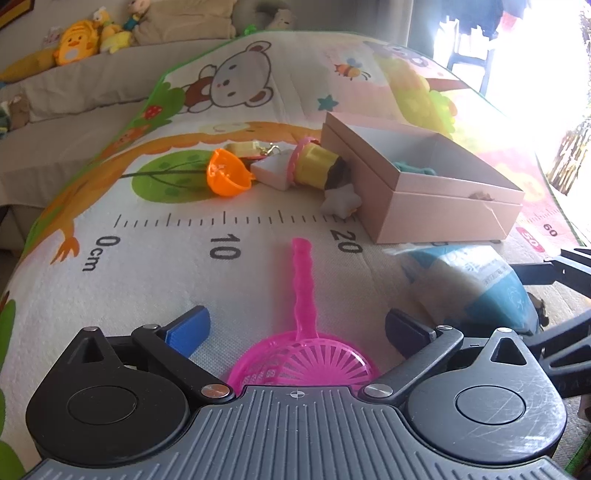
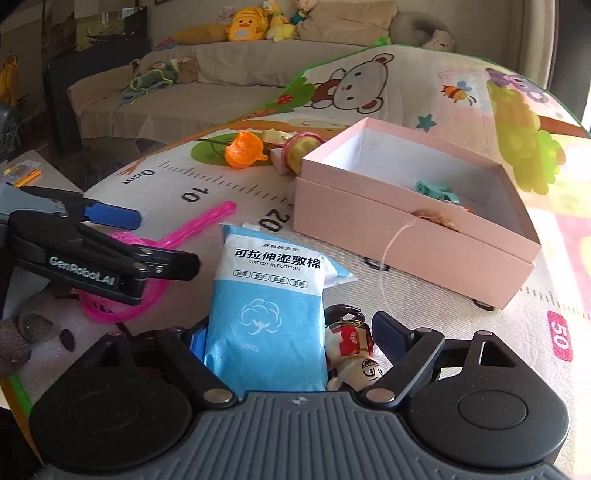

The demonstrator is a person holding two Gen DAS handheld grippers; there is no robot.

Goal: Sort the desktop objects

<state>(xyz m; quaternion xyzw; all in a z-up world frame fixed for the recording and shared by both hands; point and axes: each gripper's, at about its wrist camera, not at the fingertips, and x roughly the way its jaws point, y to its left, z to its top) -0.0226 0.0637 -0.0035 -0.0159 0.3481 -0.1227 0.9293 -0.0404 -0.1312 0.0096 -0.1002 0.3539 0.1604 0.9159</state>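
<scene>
A pink toy strainer (image 1: 301, 354) lies on the play mat between the wide-open fingers of my left gripper (image 1: 297, 328), its handle pointing away; it also shows in the right wrist view (image 2: 173, 236). My right gripper (image 2: 291, 339) is open around a blue pack of wet cotton (image 2: 266, 299) and a small doll figure (image 2: 354, 350) lying beside it. An open pink box (image 2: 413, 236) stands beyond, with a teal item (image 2: 434, 190) inside. The box also shows in the left wrist view (image 1: 436, 192).
An orange toy bowl (image 1: 225, 173), a yellow-pink toy cup (image 1: 314, 162), a white block (image 1: 269, 171) and a white star (image 1: 341, 203) lie left of the box. The left gripper (image 2: 110, 251) crosses the right view. A sofa with plush toys (image 2: 247, 26) stands behind.
</scene>
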